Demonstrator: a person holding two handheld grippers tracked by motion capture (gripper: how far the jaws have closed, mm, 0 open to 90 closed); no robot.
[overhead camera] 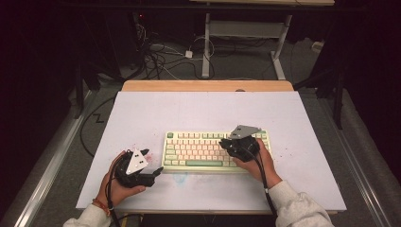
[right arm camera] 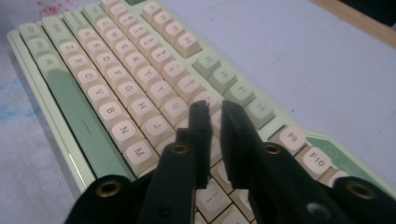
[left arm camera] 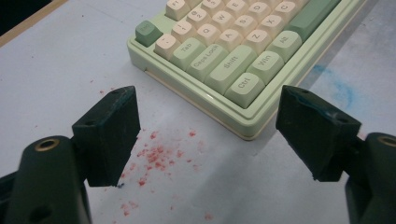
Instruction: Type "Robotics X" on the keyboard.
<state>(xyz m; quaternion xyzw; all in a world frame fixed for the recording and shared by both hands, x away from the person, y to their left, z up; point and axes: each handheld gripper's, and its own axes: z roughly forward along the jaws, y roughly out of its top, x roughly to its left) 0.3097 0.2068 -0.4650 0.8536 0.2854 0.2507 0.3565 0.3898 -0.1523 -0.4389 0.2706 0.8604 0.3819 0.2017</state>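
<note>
Right gripper [right arm camera: 212,109] hovers over the keyboard [overhead camera: 198,149] near the tabletop's [overhead camera: 142,109] front edge, fingers nearly together, pinching nothing; press one key squarely. Left gripper [left arm camera: 208,100] fingers spread.

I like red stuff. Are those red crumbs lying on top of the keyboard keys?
No, the red specks lie on the white table beside the keyboard.

The left gripper [overhead camera: 152,165] sits low in the person's left hand [overhead camera: 122,185], its jaws spread wide with nothing between them. The right gripper [overhead camera: 226,143], held by the right hand [overhead camera: 257,163], points leftward, its jaws nearly together with a narrow gap.
</note>
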